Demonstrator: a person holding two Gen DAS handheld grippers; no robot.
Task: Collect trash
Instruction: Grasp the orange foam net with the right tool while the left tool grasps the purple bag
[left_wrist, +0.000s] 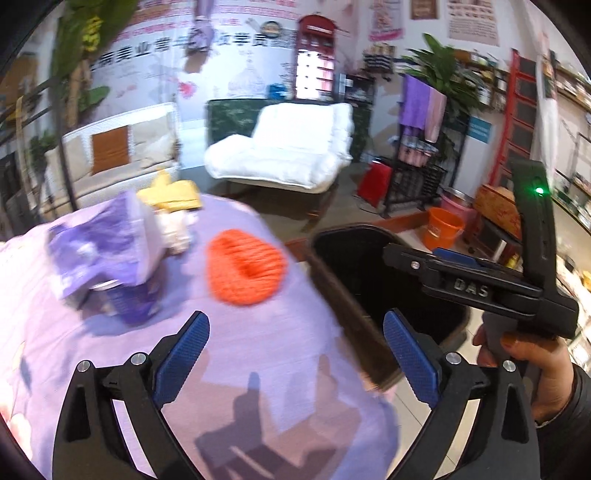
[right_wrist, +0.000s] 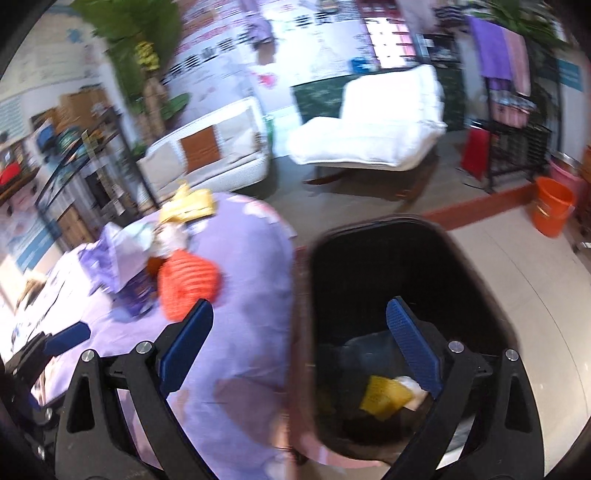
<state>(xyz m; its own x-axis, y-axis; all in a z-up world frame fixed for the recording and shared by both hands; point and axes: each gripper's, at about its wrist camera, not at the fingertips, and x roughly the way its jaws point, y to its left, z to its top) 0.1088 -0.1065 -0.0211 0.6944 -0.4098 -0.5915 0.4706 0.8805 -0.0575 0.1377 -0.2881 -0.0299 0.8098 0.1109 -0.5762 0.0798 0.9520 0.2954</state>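
Over the lilac-clothed bench (left_wrist: 258, 350), the left wrist view shows the left tongs (left_wrist: 295, 345) spread wide and empty. Ahead, uncollected, lie a crumpled purple-and-white wrapper (left_wrist: 99, 251), an orange knitted ring-shaped piece (left_wrist: 245, 271), white crumpled paper (left_wrist: 175, 230) and a yellow packet (left_wrist: 171, 194). The right tongs (left_wrist: 417, 258), seen from the side above the tall black plastic bin (left_wrist: 332, 258), carry raised letters reading "DAS"; wall lettering behind is too blurred to read.

Right wrist view: the right tongs (right_wrist: 299, 341) stand wide, empty, straddling the bin rim (right_wrist: 301, 332). Inside already lie a yellow wrapper (right_wrist: 384, 397) and white scraps (right_wrist: 413, 387). Judged so, the job is partly done.
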